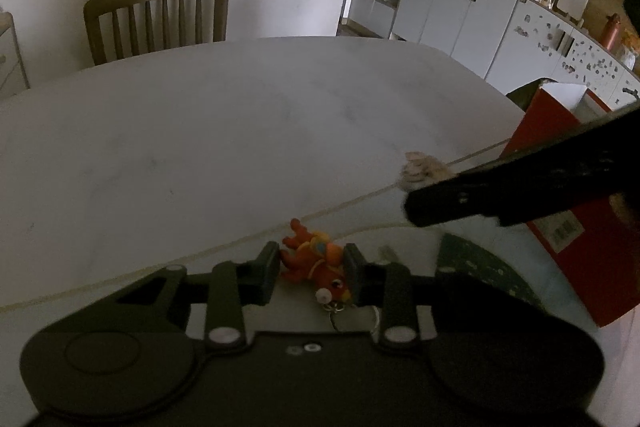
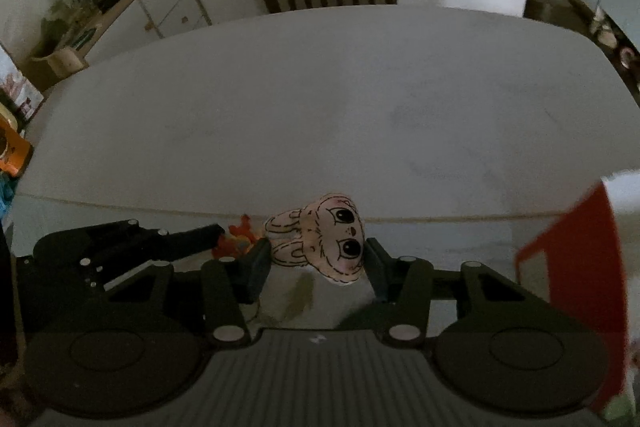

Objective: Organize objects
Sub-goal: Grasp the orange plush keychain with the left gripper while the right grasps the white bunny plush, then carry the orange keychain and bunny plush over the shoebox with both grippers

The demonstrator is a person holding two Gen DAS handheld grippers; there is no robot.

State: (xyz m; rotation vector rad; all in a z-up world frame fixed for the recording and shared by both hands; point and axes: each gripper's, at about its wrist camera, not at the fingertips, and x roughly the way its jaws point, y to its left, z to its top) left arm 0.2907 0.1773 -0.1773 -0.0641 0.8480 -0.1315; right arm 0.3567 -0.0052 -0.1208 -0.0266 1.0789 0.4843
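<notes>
My left gripper [image 1: 311, 269] is shut on a small orange toy keychain [image 1: 316, 263] with googly eyes and a metal ring, held just above the white table [image 1: 200, 131]. My right gripper [image 2: 318, 253] is shut on a pale pink bunny-face charm [image 2: 324, 239] with big black eyes. In the left wrist view the right gripper [image 1: 416, 205] reaches in from the right with the pink charm [image 1: 420, 169] showing beyond its fingers. In the right wrist view the left gripper [image 2: 218, 233] sits at the left with the orange toy [image 2: 238, 239] beside it.
A red box [image 1: 568, 195] stands at the table's right edge; it also shows in the right wrist view [image 2: 576, 267]. A dark green mat [image 1: 480, 267] lies near it. A wooden chair [image 1: 160, 15] stands behind the table. Cabinets [image 1: 460, 7] line the right wall.
</notes>
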